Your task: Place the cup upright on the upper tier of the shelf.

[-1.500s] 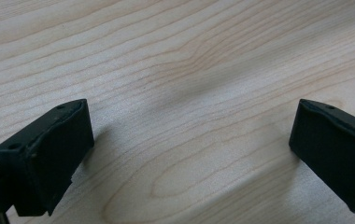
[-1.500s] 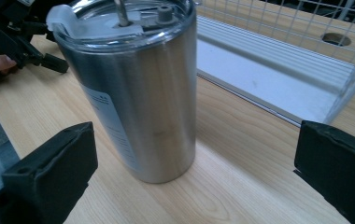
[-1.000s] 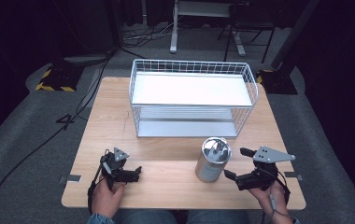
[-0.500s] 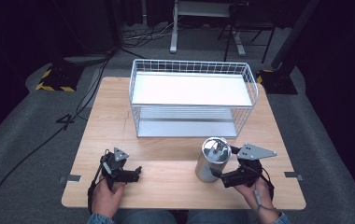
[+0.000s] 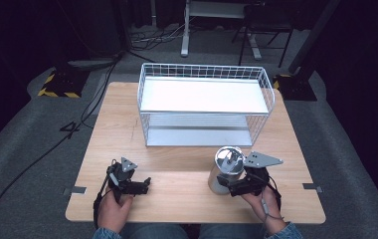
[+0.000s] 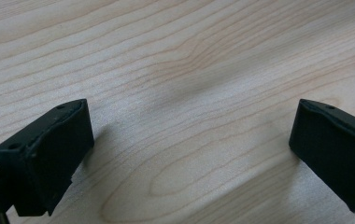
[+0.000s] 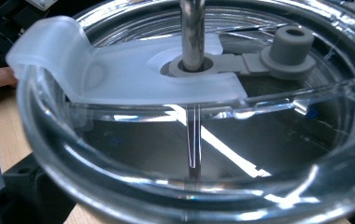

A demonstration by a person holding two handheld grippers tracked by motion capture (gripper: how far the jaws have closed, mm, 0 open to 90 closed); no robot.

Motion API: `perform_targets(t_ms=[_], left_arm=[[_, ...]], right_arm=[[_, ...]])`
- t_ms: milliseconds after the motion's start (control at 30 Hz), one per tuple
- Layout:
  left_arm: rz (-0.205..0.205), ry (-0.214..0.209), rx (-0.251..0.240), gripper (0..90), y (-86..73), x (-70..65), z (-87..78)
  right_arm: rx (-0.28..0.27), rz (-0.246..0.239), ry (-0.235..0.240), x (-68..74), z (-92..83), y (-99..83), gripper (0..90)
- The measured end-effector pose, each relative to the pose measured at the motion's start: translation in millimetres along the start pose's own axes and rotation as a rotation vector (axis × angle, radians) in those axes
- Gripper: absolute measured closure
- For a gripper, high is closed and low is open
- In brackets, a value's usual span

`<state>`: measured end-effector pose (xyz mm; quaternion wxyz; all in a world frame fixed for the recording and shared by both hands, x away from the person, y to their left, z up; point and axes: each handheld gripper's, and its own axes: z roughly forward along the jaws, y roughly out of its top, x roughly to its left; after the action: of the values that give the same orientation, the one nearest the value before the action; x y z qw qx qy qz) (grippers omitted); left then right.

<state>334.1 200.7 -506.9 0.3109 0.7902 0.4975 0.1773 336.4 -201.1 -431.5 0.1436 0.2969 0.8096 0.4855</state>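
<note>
On table (image 5: 177, 149), one tumbler (image 5: 224, 169), one basket (image 5: 204, 102), two grippers

Overhead light, bench (image 5: 187, 149) bright, floor around it dark. Glare streaks on tumbler lid (image 7: 199, 116), its near rim blurred. Soft shadows under left fingers (image 6: 45, 154).

Wooden table (image 5: 187, 164) bears wire basket (image 5: 204, 104), steel tumbler (image 5: 224, 170)

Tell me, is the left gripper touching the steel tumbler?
Apart. In the high view the left gripper sits well left of the steel tumbler, with bare table between them.
</note>
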Motion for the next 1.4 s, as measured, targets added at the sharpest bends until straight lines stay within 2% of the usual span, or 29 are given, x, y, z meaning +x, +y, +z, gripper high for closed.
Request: perform_targets(t_ms=[300,733,967,1400], left_arm=[[0.0,0.0,0.0,0.3,0.0,0.0,0.0],[0.0,0.0,0.0,0.3,0.0,0.0,0.0],[0.0,0.0,0.0,0.3,0.0,0.0,0.0],[0.0,0.0,0.0,0.3,0.0,0.0,0.0]], right_arm=[[-0.008,-0.012,0.001,-1.1,-1.2,-1.1,2.3],[0.003,-0.038,-0.019,2.8,-3.3,1.6,3.3],[0.017,-0.047,-0.015,6.1,-4.6,3.5,3.4],[-0.006,-0.067,0.003,14.4,-20.9,22.8,3.4]])
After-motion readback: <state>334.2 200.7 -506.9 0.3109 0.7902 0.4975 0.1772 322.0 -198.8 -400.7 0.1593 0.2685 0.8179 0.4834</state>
